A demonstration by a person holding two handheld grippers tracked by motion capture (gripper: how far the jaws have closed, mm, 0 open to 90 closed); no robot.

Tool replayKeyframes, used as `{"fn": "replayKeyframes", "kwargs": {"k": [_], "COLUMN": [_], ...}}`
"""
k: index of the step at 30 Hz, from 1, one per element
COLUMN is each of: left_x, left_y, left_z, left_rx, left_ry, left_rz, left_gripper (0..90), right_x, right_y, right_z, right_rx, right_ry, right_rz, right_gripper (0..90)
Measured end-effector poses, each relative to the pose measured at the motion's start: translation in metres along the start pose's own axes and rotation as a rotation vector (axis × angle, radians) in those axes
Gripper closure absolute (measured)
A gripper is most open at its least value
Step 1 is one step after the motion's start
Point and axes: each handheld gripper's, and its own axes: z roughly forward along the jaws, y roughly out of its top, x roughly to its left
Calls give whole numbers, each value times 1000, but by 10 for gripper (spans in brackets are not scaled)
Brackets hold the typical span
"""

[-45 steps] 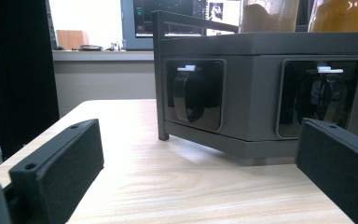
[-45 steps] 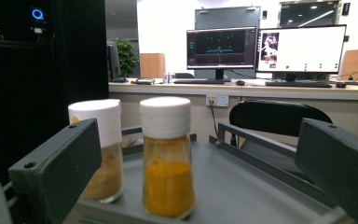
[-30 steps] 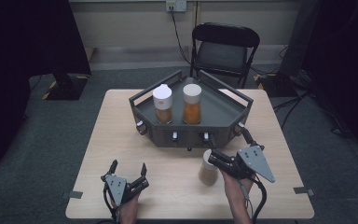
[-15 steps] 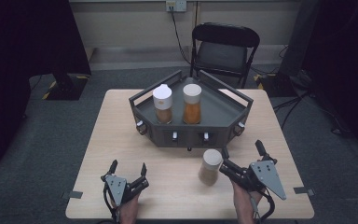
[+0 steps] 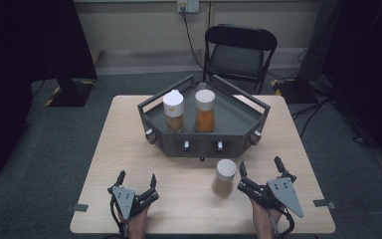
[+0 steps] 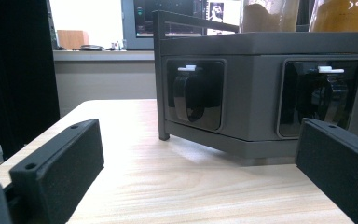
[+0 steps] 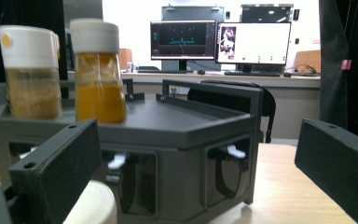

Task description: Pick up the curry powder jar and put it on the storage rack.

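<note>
A dark grey tray (image 5: pixel 238 119) stands at the table's far middle and holds two white-capped jars: one with tan contents (image 5: pixel 173 110) and one with orange contents (image 5: pixel 205 110). A third white-capped jar (image 5: pixel 225 177) stands upright on the table just in front of the tray. My right gripper (image 5: pixel 260 165) is open, a little to the right of that jar and apart from it. In the right gripper view the jar's lid (image 7: pixel 91 205) shows beside the left jaw. My left gripper (image 5: pixel 137 177) is open near the front edge, and its jaws face the tray's front latches (image 6: pixel 196 95).
A black folding chair (image 5: pixel 239 50) stands behind the table (image 5: pixel 119 129). Cables run across the floor at the right. Bare tabletop lies to the left and right of the tray. Two monitors (image 7: pixel 219 42) sit on a desk beyond.
My right gripper has let go of the jar on the table, opened, and drawn back to the right. The jar stays upright. The left gripper has not moved.
</note>
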Motion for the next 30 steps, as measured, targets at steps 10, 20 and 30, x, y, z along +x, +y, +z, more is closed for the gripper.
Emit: {"fn": "replayKeyframes", "kwargs": {"k": [10,20,30], "left_x": [0,0,0], "left_y": [0,0,0], "left_z": [0,0,0], "left_rx": [0,0,0], "left_ry": [0,0,0], "left_rz": [0,0,0], "left_gripper": [6,6,6], "right_x": [-5,-8,-7], "right_y": [-20,-38,-52], "right_z": [-1,-2,-5], "right_rx": [11,43,73], "right_ry": [-29,-59,-73], "right_rz": [21,31,22], "right_gripper": [0,0,0]}}
